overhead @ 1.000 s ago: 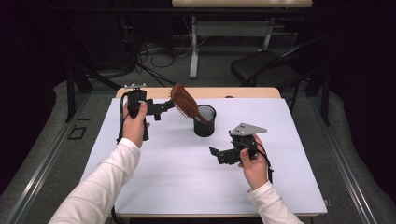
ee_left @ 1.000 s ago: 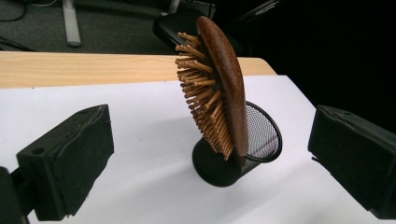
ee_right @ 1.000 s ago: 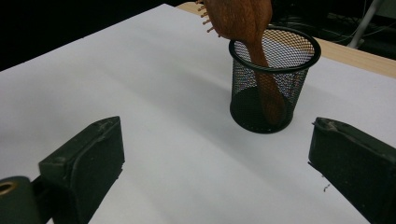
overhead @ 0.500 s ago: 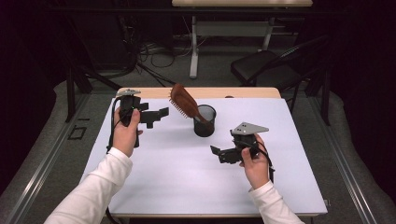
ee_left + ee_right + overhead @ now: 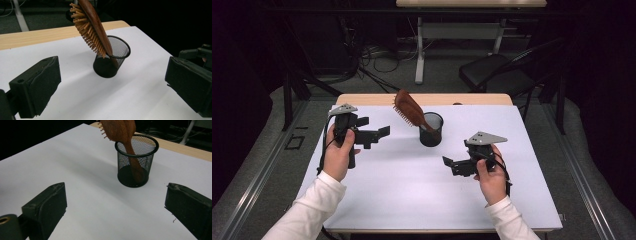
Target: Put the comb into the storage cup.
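A brown wooden hairbrush [image 5: 408,109] stands handle-down in a black mesh cup [image 5: 431,131] at the back middle of the white table [image 5: 412,195]. Its head leans left over the rim. To the left of the cup, apart from the brush, my left gripper [image 5: 379,134] is open; its jaws have just been opening with nothing between them. Its own view looks at the brush [image 5: 93,27] and cup [image 5: 110,62] ahead. My right gripper [image 5: 451,164] is open and empty, right of and nearer than the cup [image 5: 136,162].
A strip of bare wood [image 5: 472,98] runs along the table's far edge. Beyond it on the floor stand a dark chair [image 5: 497,75], a desk frame [image 5: 419,55] and cables. The white surface stretches wide in front of both hands.
My left hand has drawn its gripper leftward, away from the brush head and cup. The brush stays leaning in the cup. The right hand has kept still.
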`<control>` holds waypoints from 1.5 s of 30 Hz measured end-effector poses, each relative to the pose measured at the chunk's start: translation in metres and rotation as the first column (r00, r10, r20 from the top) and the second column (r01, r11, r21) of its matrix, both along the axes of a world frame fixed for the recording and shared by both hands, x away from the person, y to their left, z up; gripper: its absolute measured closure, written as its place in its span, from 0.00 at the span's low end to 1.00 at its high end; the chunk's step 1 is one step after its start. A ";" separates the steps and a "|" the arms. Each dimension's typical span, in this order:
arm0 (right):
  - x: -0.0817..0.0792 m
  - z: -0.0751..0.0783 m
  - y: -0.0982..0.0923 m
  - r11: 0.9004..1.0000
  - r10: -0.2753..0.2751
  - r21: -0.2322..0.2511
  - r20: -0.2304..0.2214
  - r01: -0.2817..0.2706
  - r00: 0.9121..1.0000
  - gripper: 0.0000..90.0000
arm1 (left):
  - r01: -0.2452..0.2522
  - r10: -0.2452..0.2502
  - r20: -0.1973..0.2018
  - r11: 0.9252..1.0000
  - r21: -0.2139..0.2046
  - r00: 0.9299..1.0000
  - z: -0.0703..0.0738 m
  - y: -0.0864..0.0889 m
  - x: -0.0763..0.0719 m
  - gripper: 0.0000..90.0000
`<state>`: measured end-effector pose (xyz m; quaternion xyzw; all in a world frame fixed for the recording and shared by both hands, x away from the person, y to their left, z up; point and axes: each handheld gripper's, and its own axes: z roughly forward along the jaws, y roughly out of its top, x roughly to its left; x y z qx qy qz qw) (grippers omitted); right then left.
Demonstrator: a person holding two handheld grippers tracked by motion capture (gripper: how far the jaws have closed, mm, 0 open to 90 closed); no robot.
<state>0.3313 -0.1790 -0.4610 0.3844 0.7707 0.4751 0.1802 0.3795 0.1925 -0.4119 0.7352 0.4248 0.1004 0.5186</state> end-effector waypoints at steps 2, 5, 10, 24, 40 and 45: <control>-0.003 0.001 -0.003 1.000 -0.004 -0.003 0.004 0.004 1.000 0.02 | 0.004 -0.004 0.004 1.000 0.001 1.000 -0.002 0.002 -0.004 0.00; -0.009 0.001 -0.008 1.000 -0.004 -0.009 0.004 0.004 1.000 0.02 | 0.024 -0.024 0.003 1.000 0.006 1.000 -0.007 0.004 -0.011 0.00; -0.021 0.000 -0.016 1.000 -0.005 -0.023 0.008 0.005 1.000 0.01 | 0.042 -0.042 0.012 0.999 0.012 0.999 -0.015 0.007 -0.024 0.00; -0.040 -0.011 -0.037 0.999 -0.026 -0.028 0.011 0.026 1.000 0.01 | 0.043 -0.044 0.019 0.999 0.033 0.999 -0.043 0.019 -0.047 0.00; -0.052 -0.032 -0.059 0.996 -0.084 -0.018 0.013 0.085 0.996 0.01 | 0.003 -0.005 0.039 0.999 0.032 0.999 -0.069 0.037 -0.065 0.00; -0.053 -0.039 -0.066 0.994 -0.106 -0.012 -0.006 0.106 0.994 0.01 | -0.020 0.019 0.034 1.000 0.019 0.999 -0.077 0.043 -0.068 0.00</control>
